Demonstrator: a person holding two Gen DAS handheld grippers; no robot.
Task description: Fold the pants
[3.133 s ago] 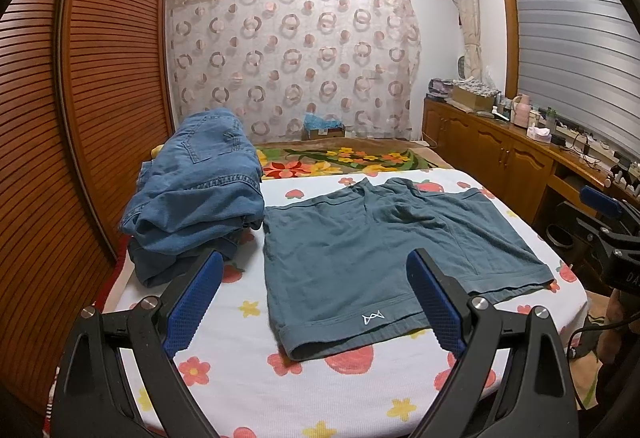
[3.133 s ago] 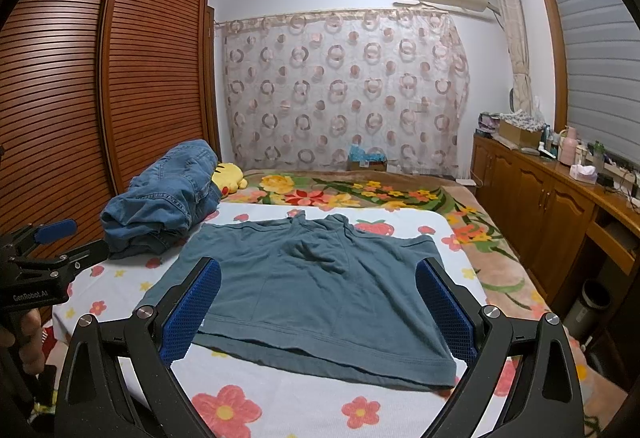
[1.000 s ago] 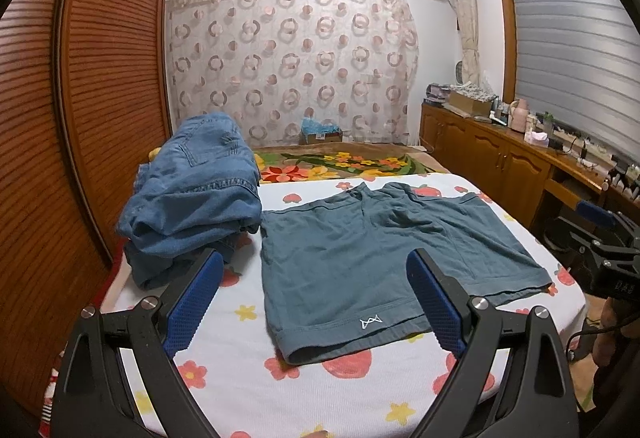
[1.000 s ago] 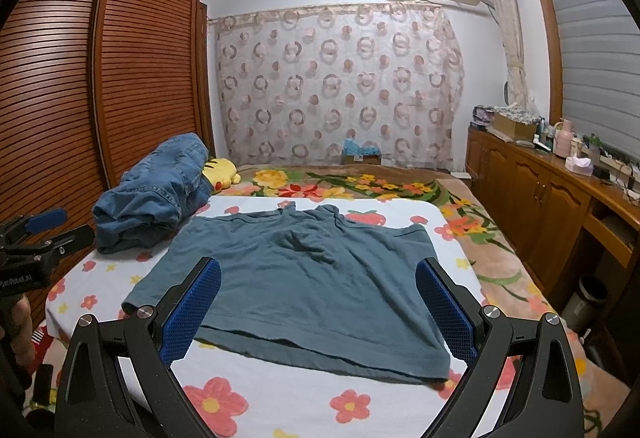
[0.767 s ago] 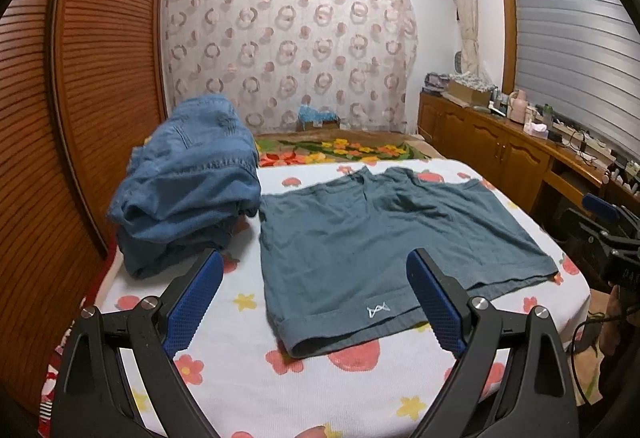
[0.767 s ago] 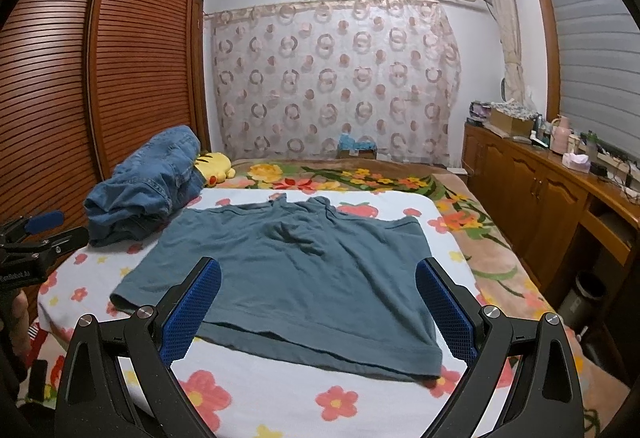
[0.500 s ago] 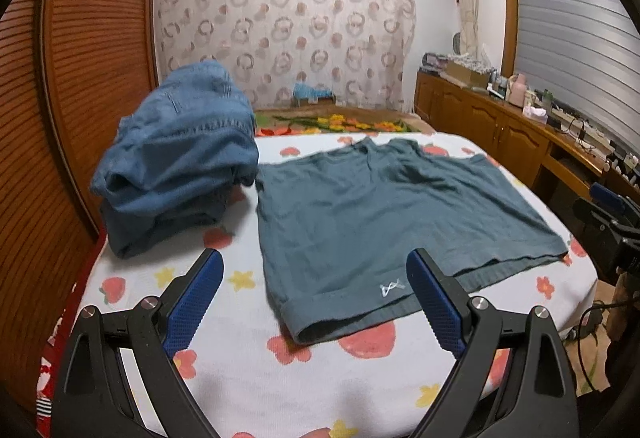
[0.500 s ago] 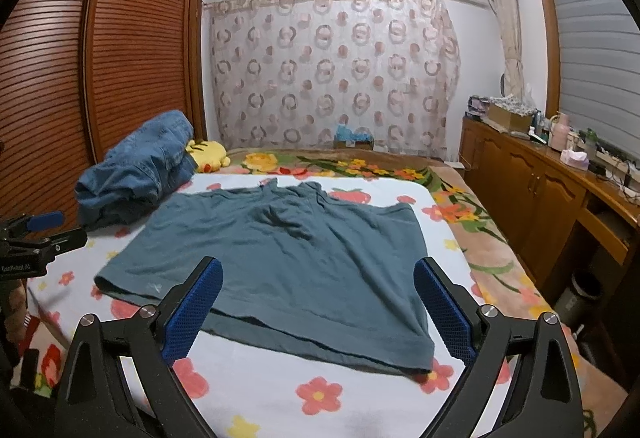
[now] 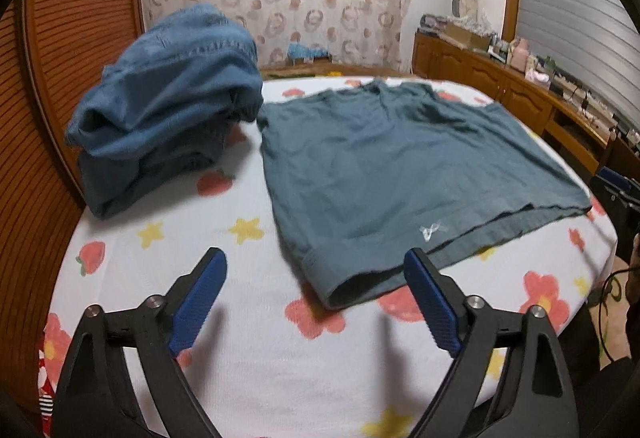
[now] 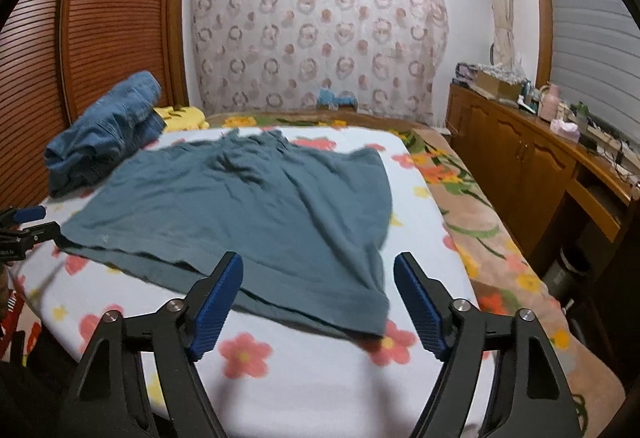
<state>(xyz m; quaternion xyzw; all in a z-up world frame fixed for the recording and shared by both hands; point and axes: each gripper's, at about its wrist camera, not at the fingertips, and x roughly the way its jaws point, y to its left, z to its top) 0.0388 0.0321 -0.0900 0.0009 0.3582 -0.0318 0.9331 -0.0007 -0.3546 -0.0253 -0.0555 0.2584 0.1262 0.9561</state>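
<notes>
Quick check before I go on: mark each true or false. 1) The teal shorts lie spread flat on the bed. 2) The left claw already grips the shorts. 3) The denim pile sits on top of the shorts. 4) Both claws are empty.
1) True: the teal shorts lie flat on the bed.
2) False: the left claw is open, short of the hem.
3) False: the denim pile sits beside them.
4) True: the right claw is empty too.

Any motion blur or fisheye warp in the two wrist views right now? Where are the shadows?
Left wrist: the jeans pile and bedsheet prints are smeared by motion, the wardrobe edge bows with fisheye warp, and the left gripper casts soft shadows on the sheet. Right wrist: the teal shorts are slightly soft; the right gripper stays sharp; dark vignette fills the corners.
</notes>
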